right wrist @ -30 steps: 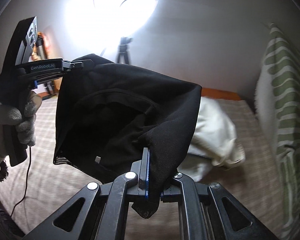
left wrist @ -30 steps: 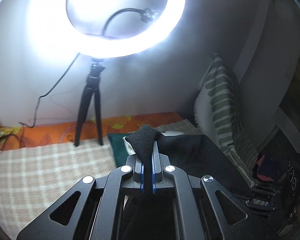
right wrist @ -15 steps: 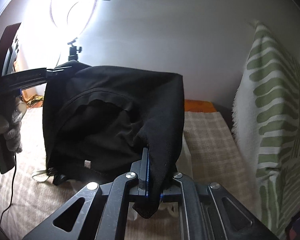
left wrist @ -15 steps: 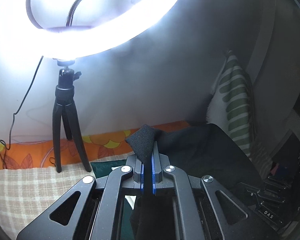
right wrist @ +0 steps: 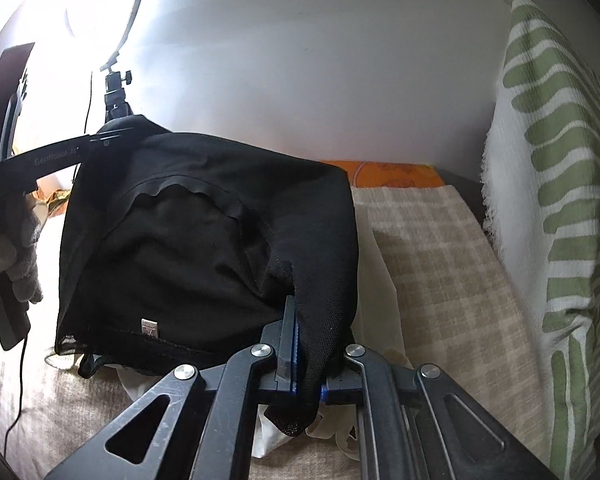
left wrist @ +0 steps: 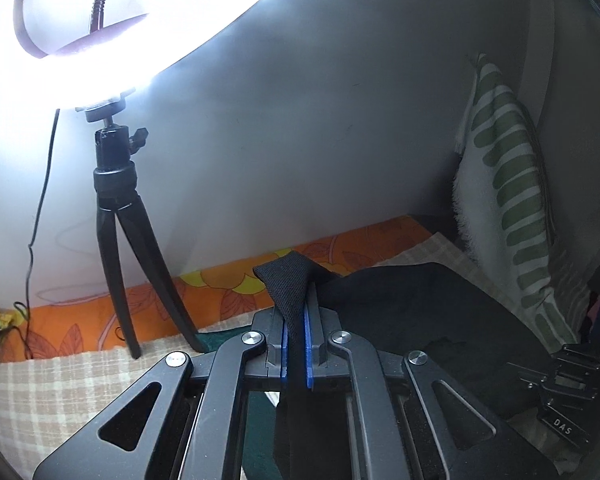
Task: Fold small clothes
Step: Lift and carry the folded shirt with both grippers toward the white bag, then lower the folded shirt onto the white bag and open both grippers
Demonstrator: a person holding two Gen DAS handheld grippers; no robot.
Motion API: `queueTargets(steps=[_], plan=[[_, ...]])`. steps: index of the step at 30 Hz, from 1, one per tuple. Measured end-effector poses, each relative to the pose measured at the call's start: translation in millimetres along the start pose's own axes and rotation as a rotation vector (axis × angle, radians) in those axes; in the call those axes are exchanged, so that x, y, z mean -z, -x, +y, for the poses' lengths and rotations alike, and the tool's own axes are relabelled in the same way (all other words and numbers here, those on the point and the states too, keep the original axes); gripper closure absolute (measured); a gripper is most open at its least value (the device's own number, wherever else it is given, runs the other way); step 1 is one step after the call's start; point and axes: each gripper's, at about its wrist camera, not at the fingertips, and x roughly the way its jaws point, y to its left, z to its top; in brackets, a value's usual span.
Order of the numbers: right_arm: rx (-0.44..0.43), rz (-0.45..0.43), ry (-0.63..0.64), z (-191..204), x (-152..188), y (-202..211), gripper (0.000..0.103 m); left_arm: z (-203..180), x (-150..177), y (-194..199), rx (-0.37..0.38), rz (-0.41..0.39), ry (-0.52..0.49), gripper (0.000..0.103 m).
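While the black garment (right wrist: 204, 240) hangs spread in the air between the two tools, the left gripper (left wrist: 296, 320) has its blue-lined jaws pressed nearly together on one corner of the cloth, a knitted tip of which pokes up above the fingertips; in the right wrist view that same gripper (right wrist: 112, 136) comes in from the left edge, carried by a hand in a grey knit glove (right wrist: 16, 256), and pins the garment's upper left corner; the right gripper (right wrist: 300, 344) is likewise clamped almost closed, with the garment's lower right corner pinched between its pads and a flap of mesh-like fabric drooping below the jaws; a small label shows near the garment's lower hem. Beneath the garment lies a bed covered by a beige checked blanket (right wrist: 440, 272), on which a pale cream cloth (right wrist: 380, 300) is partly hidden under the black fabric; along the far edge of the bed, against the wall, runs an orange flowered sheet (left wrist: 228, 296); near the left part of that edge a black tripod (left wrist: 120, 216) stands with its feet at the blanket's border, bearing a bright ring light (left wrist: 148, 32) whose cable (left wrist: 40, 184) trails down the white wall (left wrist: 300, 120); at the right end of the bed a white pillow with green stripes (right wrist: 552, 184) leans upright in the corner.
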Motion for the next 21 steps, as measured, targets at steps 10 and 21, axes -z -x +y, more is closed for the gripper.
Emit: queueTargets(steps=[10, 21], plan=[[0.014, 0.020, -0.071, -11, 1, 2, 0.069, 9, -1, 6, -0.021, 0.008, -0.012, 0.051], [0.066, -0.055, -0.091, 8, 0, 43, 0.027, 18, 3, 40, -0.009, 0.010, -0.006, 0.032]])
